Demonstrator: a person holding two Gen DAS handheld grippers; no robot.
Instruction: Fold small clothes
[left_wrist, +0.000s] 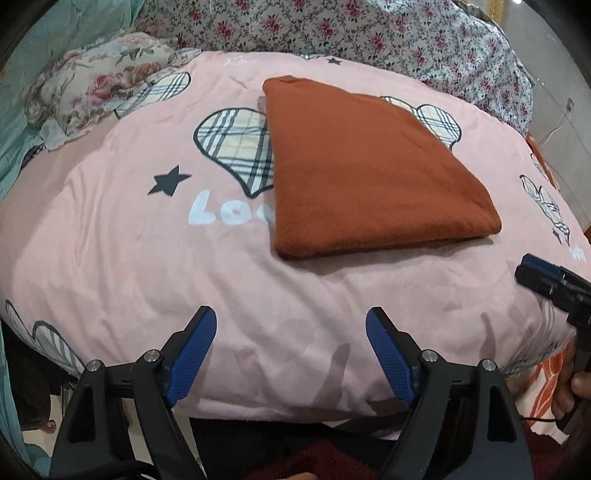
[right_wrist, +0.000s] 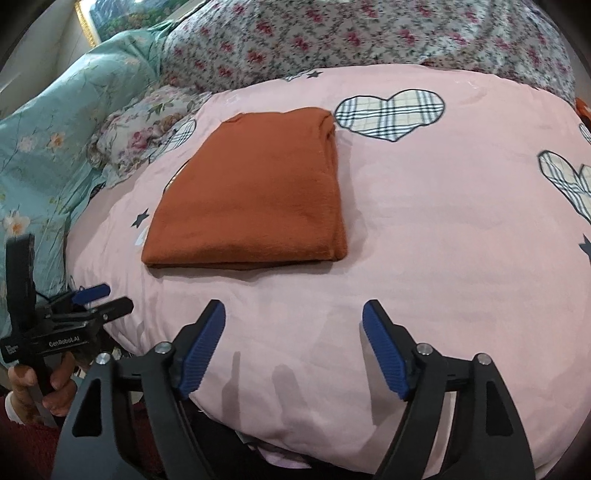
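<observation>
A rust-orange garment (left_wrist: 365, 170) lies folded into a flat rectangle on a pink quilt (left_wrist: 184, 280) printed with plaid hearts and stars. It also shows in the right wrist view (right_wrist: 255, 195). My left gripper (left_wrist: 291, 325) is open and empty, held near the quilt's front edge, well short of the garment. My right gripper (right_wrist: 293, 317) is open and empty, also at the front edge, below and right of the garment. The right gripper's tip (left_wrist: 543, 275) shows at the far right of the left wrist view. The left gripper (right_wrist: 99, 297) shows at the lower left of the right wrist view.
A floral pillow (left_wrist: 99, 85) lies at the quilt's back left. A floral bedspread (left_wrist: 369, 33) runs behind. A teal flowered blanket (right_wrist: 48, 147) lies on the left. An orange patterned cloth (left_wrist: 546, 391) hangs at the front right corner.
</observation>
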